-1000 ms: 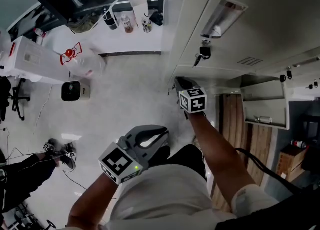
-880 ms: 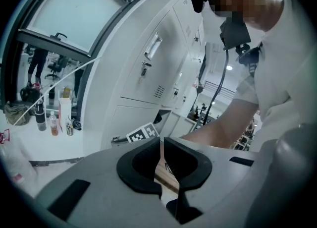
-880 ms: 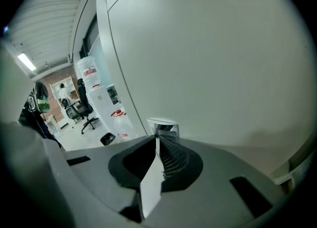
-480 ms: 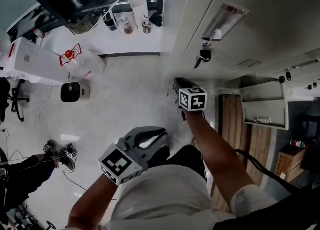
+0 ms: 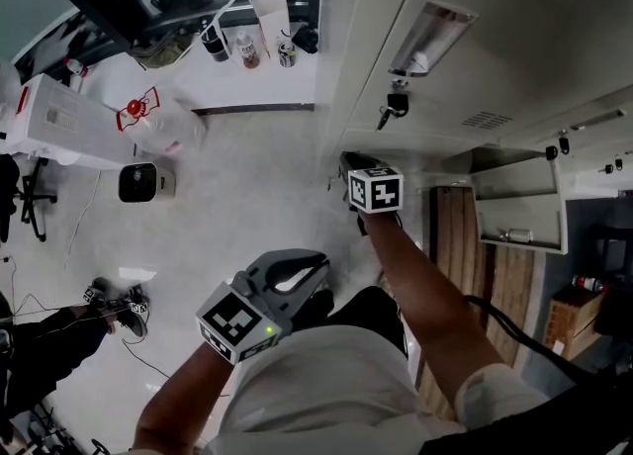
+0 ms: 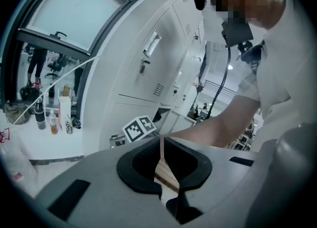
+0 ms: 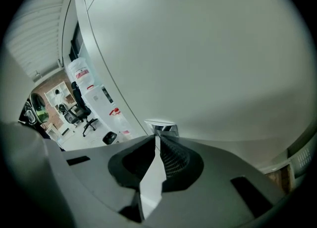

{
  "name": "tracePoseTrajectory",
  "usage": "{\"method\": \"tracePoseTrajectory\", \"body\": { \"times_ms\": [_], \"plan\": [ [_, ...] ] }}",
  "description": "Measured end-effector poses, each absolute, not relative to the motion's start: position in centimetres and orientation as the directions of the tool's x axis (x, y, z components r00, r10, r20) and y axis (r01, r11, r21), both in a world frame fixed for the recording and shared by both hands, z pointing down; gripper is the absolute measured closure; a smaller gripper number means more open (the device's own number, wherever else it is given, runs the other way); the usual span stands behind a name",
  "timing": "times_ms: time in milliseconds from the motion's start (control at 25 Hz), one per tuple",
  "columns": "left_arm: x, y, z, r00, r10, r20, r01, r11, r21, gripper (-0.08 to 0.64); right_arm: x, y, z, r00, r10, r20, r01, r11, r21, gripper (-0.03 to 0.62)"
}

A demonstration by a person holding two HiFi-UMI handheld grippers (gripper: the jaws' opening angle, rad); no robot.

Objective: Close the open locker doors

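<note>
right arm stretched forward, right claw (image 5: 348,161) angled down at the locker door (image 7: 208,48), clenched with nothing in it, tips right at a chrome fitting (image 7: 161,125). left arm bent, left claw (image 5: 318,267) near the torso, clenched, empty. open locker (image 5: 516,186) sits right of the right arm, apart from both claws.

The lockers (image 5: 514,38) are pale grey-white, the left gripper (image 5: 318,267) is grey with black inner pads, its marker cube (image 5: 237,322) bears black-and-white squares, the floor (image 5: 247,166) is pale and speckled, the wooden boards (image 5: 460,235) are brown, and the shirt (image 5: 326,384) is white.
</note>
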State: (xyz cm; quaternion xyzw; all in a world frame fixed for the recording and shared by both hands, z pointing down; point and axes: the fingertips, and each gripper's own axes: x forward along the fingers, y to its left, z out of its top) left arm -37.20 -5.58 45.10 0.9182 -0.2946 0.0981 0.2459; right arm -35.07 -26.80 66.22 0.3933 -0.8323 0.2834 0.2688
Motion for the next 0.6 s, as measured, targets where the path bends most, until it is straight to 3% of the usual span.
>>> {"method": "tracePoseTrajectory", "body": {
  "times_ms": [600],
  "plan": [
    [-36.1, -4.3, 44.7, 0.795, -0.498, 0.346, -0.604, -0.705, 0.373, 0.529, -34.1, -25.0, 66.1, -0.538, -0.434, 0.722, -0.776, 0.589, -0.224, 0.563]
  ]
}}
